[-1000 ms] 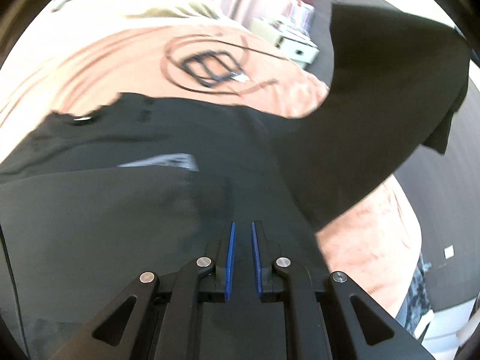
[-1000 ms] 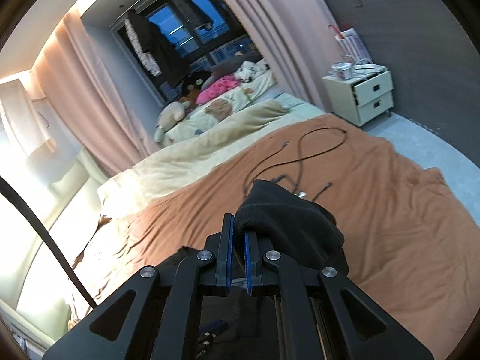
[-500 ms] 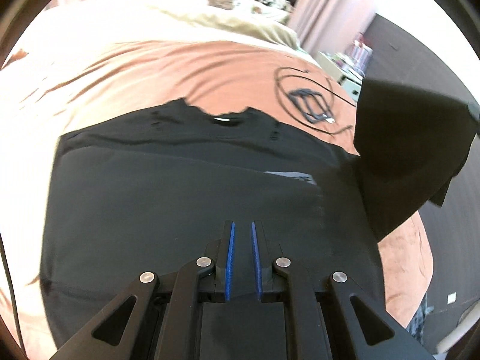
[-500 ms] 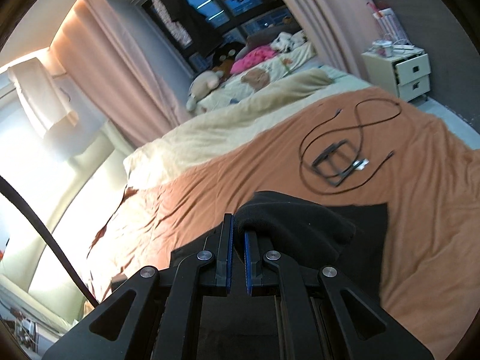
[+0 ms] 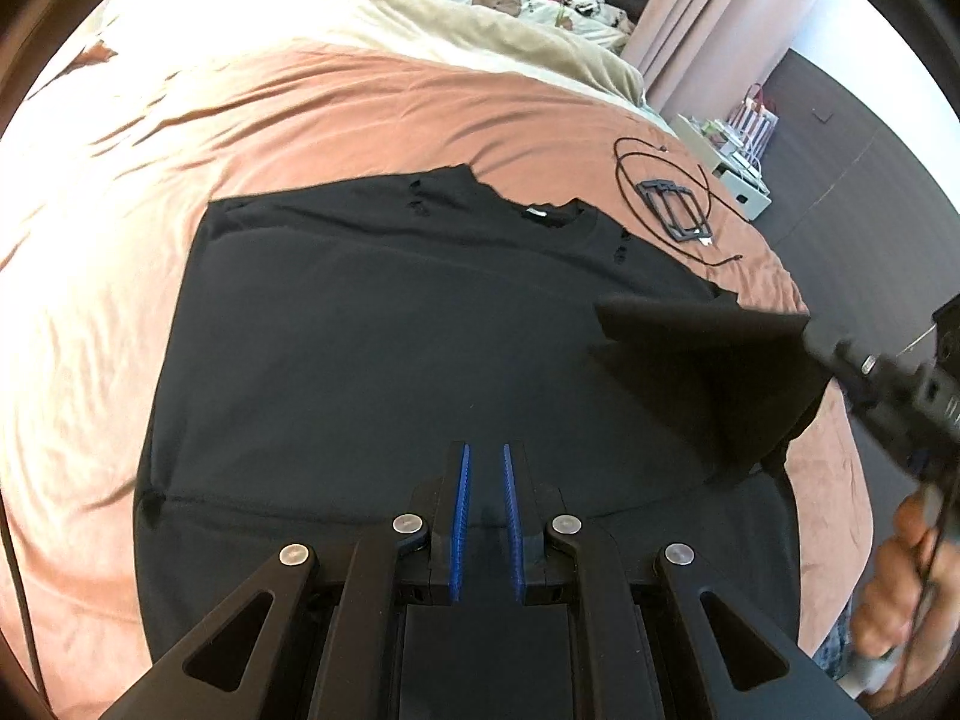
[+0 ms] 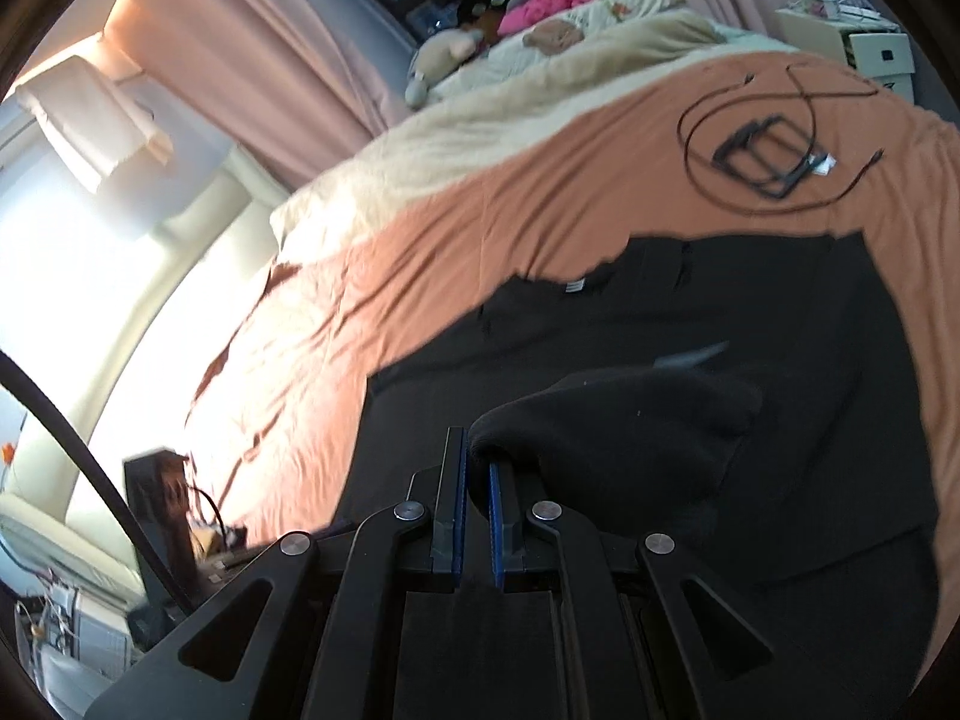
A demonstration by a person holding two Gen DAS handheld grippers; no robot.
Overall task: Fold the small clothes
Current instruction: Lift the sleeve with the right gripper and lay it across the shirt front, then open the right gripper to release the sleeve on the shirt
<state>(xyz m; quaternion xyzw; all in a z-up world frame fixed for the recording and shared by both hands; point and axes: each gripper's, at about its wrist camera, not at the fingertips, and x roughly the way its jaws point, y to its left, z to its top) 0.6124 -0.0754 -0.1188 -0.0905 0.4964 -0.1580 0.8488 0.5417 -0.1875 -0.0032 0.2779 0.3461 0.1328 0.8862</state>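
Observation:
A black T-shirt [image 5: 390, 360] lies spread on the brown bed cover [image 5: 300, 138], with its collar toward the far side. My left gripper [image 5: 483, 462] sits at the near hem, its blue pads almost together on a small pucker of the fabric. The right gripper [image 5: 840, 360] comes in from the right, shut on the shirt's right side. It holds that side up as a raised flap over the body. In the right wrist view, a thick fold of the T-shirt [image 6: 630, 420] drapes out of my right gripper [image 6: 477, 450], low above the shirt.
A black cable loop with black frames [image 5: 672, 204] lies on the cover beyond the collar. A beige blanket [image 5: 420, 30], pillows and soft toys lie at the far end. A white nightstand [image 6: 870, 42] stands at the right. A hand [image 5: 900, 600] holds the right gripper's grip.
The left view has pulled back and now shows the whole shirt. The raised flap has sunk from high at the right to low over the shirt. The right gripper has come down with its fold.

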